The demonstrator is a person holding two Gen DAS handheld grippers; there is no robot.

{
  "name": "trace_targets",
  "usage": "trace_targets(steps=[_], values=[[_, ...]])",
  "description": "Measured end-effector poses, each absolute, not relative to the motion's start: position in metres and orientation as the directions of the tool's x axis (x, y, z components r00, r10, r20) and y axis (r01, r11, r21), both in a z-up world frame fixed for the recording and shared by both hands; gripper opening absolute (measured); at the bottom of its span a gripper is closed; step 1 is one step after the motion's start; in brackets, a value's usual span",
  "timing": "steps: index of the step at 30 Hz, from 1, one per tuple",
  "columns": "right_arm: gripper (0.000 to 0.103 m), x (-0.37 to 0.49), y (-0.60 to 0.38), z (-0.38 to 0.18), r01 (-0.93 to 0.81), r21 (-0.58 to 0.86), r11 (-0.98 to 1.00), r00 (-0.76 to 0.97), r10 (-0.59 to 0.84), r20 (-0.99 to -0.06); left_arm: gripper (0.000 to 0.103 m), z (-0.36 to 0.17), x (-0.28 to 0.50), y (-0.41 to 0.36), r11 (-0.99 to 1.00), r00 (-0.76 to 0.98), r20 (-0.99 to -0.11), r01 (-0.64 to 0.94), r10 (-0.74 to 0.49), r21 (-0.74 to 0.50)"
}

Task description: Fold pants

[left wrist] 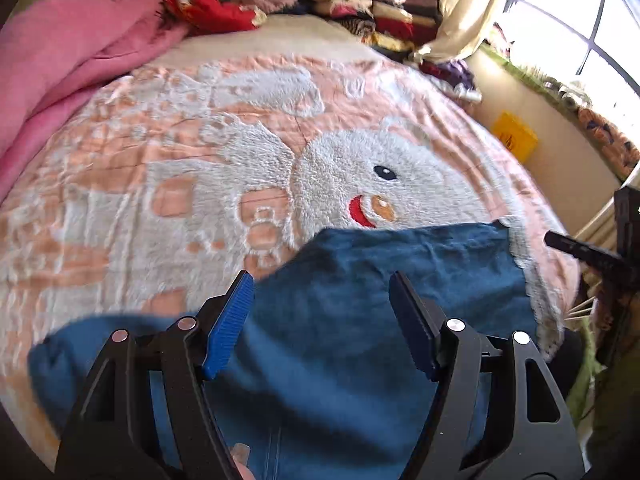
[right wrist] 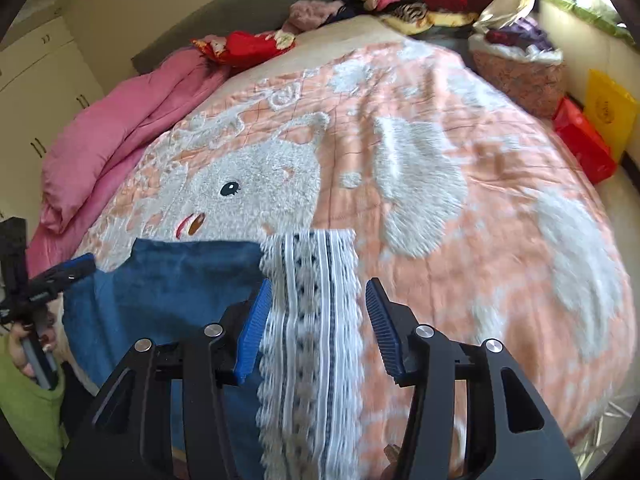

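Observation:
Blue pants (left wrist: 360, 320) lie spread on the peach and white rabbit blanket (left wrist: 180, 184) near the bed's front edge. A white lace band with a dark pattern (right wrist: 312, 320) runs along the right side of the blue pants (right wrist: 168, 280). My left gripper (left wrist: 320, 280) hovers open over the blue cloth, with nothing pinched. My right gripper (right wrist: 319, 284) is open above the lace band, pads apart from it. Each gripper shows in the other's view: the left gripper (right wrist: 68, 270) at the pants' left edge, held by a hand (right wrist: 28, 352), and the right gripper (left wrist: 580, 250) at the far right.
A pink quilt (left wrist: 60, 60) is bunched along the bed's left side. Stacks of folded clothes (left wrist: 372, 8) fill the far end. A basket of laundry (right wrist: 520, 76), a red bag (right wrist: 584, 148) and a yellow bag (right wrist: 608, 112) stand beside the bed on the right, below a window (left wrist: 580, 20).

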State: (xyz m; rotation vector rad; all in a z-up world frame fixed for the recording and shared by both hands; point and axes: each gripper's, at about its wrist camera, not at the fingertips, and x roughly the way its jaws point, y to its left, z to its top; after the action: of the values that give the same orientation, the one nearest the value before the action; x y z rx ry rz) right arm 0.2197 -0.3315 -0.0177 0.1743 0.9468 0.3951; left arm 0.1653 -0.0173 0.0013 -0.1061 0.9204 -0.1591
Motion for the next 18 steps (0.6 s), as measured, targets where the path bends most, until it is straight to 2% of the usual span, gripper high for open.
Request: trace_targets(steps=[2,4,8,10,12,13,14,18], values=[[0.050,0.234,-0.329,-0.025,-0.261,0.325,0.909,0.505,0.416,-0.757,0.062,-0.008,0.178,-0.022,0.985,0.583,-0.794,0.097,-0.171,-0.140],[0.057,0.248,-0.325,-0.032,-0.279,0.336,0.900,0.486,0.433,-0.759,0.062,-0.019,0.192,-0.024,0.986,0.562,-0.810,0.094,-0.169,-0.140],[0.057,0.267,-0.322,-0.051,-0.273,0.346,0.897,0.445,0.437,-0.781,0.062,-0.038,0.211,-0.022,0.990,0.533,-0.834,0.077,-0.140,-0.117],[0.057,0.271,-0.322,-0.064,-0.257,0.369,0.893,0.423,0.447,-0.788,0.062,-0.050,0.216,-0.021,0.987,0.512,-0.845,0.065,-0.157,-0.144],[0.042,0.269,-0.322,-0.066,-0.270,0.381,0.885,0.424,0.464,-0.778,0.050,-0.055,0.213,-0.025,0.987,0.512,-0.844,0.061,-0.161,-0.151],[0.027,0.267,-0.321,-0.066,-0.282,0.403,0.871,0.414,0.489,-0.768,0.031,-0.054,0.210,-0.027,0.985,0.515,-0.840,0.072,-0.171,-0.156],[0.021,0.266,-0.322,-0.066,-0.291,0.430,0.855,0.403,0.517,-0.755,0.005,-0.052,0.208,-0.031,0.982,0.517,-0.835,0.087,-0.188,-0.167],[0.017,0.258,-0.321,-0.047,-0.337,0.422,0.841,0.448,0.538,-0.714,0.003,-0.036,0.198,-0.048,0.989,0.559,-0.817,0.117,-0.141,-0.091]])
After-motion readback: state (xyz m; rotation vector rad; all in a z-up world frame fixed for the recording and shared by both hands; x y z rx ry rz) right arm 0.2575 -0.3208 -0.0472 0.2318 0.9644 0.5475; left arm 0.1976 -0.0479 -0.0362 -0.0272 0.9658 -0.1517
